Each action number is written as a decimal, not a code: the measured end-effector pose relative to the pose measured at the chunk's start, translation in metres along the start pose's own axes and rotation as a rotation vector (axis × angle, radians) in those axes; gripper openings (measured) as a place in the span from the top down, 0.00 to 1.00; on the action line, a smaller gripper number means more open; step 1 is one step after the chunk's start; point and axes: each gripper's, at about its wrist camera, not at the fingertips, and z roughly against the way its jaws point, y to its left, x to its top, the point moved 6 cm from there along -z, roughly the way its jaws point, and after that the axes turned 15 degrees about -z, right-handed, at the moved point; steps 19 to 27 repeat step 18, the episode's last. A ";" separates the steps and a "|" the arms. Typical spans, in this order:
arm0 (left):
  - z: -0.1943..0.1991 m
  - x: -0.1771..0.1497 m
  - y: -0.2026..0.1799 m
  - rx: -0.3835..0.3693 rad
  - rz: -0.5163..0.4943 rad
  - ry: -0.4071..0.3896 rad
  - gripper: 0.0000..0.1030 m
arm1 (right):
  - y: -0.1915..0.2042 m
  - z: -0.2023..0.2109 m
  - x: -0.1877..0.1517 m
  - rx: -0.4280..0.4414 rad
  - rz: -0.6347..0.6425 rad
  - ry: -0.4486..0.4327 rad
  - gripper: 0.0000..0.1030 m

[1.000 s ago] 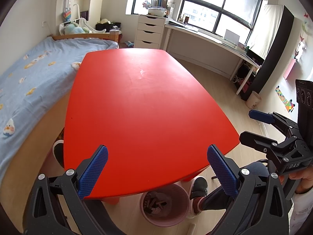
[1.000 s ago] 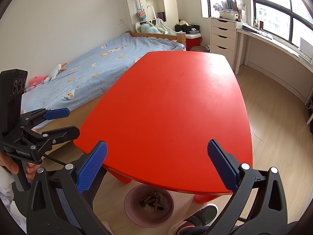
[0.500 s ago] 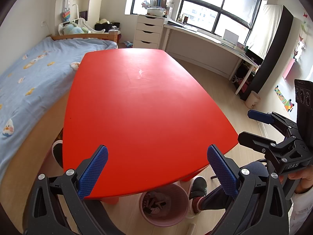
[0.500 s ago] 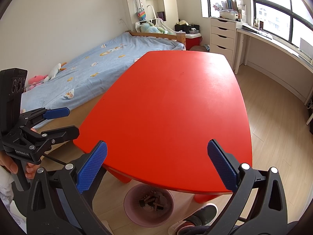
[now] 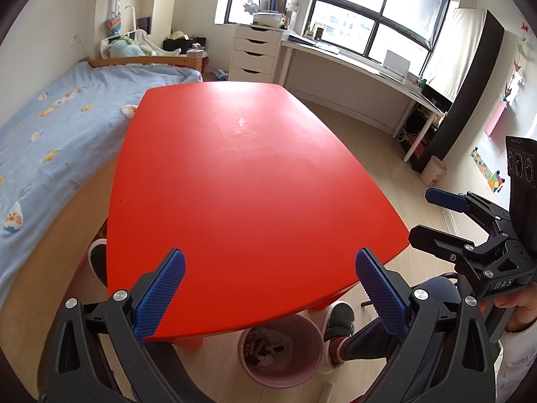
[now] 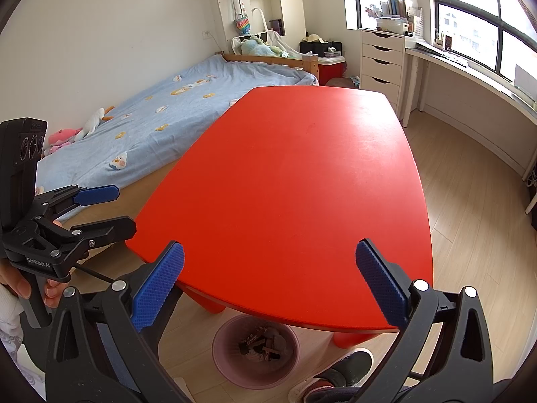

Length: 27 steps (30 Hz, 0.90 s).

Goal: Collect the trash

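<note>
A red table (image 5: 248, 181) fills both views, with nothing on its top; it also shows in the right wrist view (image 6: 302, 181). A pink trash bin (image 5: 280, 352) holding dark wrappers stands on the floor under the table's near edge; it also shows in the right wrist view (image 6: 256, 349). My left gripper (image 5: 270, 288) is open and empty above the near edge; it also shows from the side in the right wrist view (image 6: 110, 210). My right gripper (image 6: 268, 285) is open and empty; it appears at the right of the left wrist view (image 5: 426, 215).
A bed with a blue cover (image 6: 161, 117) runs along the table's left side. White drawers (image 5: 256, 53) and a long desk (image 5: 362, 67) stand under the windows. The person's shoe (image 5: 339, 319) is beside the bin. Wood floor (image 6: 470, 201) lies to the right.
Both grippers have stayed open and almost still. The left wrist view has shifted very slightly; nothing on the table or in the bin has moved.
</note>
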 end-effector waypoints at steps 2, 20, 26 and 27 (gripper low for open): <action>-0.001 -0.001 0.000 0.000 0.005 0.000 0.06 | 0.000 0.000 0.000 0.001 -0.001 0.000 0.03; -0.001 -0.001 0.003 0.024 0.001 0.000 0.06 | -0.001 -0.002 -0.007 -0.001 0.005 0.001 0.03; -0.001 -0.001 0.003 0.024 0.001 0.000 0.06 | -0.001 -0.002 -0.007 -0.001 0.005 0.001 0.03; -0.001 -0.001 0.003 0.024 0.001 0.000 0.06 | -0.001 -0.002 -0.007 -0.001 0.005 0.001 0.03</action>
